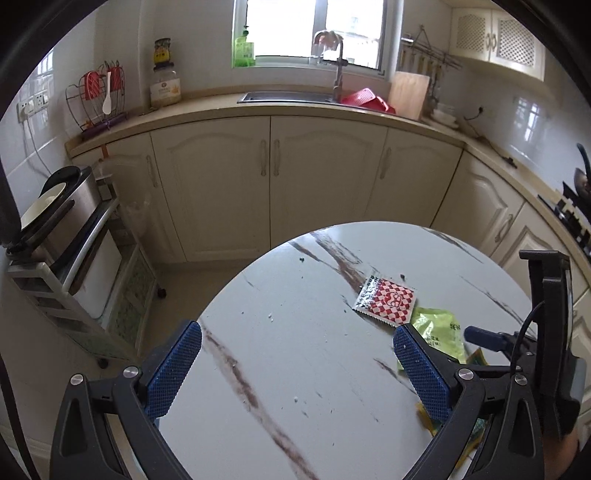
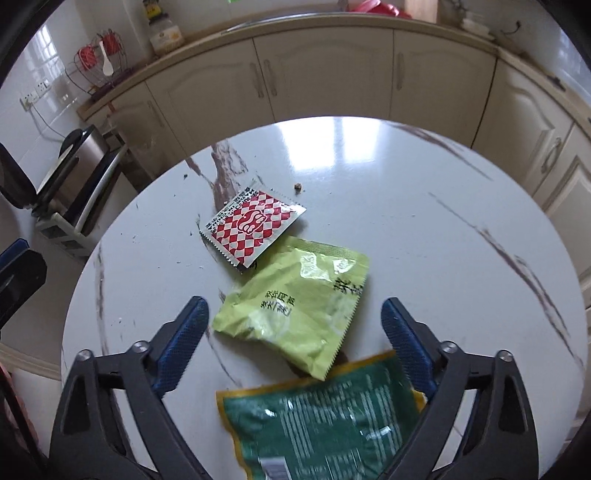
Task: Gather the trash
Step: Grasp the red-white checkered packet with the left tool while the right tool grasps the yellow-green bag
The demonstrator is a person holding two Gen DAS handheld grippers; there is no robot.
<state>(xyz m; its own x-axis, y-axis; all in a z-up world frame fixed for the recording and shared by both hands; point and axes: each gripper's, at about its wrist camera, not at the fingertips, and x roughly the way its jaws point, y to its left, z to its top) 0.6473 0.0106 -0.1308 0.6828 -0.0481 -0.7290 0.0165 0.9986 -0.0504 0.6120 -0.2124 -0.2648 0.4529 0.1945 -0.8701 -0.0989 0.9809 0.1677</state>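
Marble-patterned and round, the white desk (image 2: 424, 206) in a cream-cabineted kitchen carries three pieces of trash. A red-and-white checked sachet (image 2: 253, 227) lies flat nearest the middle of the desk, with its lower corner touching or slightly over a crumpled lime-green packet (image 2: 295, 306). That packet in turn overlaps the top edge of a dark green bag (image 2: 321, 421) with a yellow border, closest to the desk's near rim.

Poised above the wrappers, the right claw (image 2: 293, 341) has its blue-padded fingers spread wide on either side of the lime-green packet and the top of the dark green bag; the pads press on neither, and nothing is held.

Off to the left, the left claw (image 1: 297, 365) hangs over a bare stretch of desk, its jaws likewise wide apart and holding nothing, the wrappers lying just past its right finger. A few dark crumbs (image 2: 297, 188) dot the surface beyond the sachet. Behind the desk, a sink (image 1: 288, 96) sits in the counter under a bright window (image 1: 314, 29).
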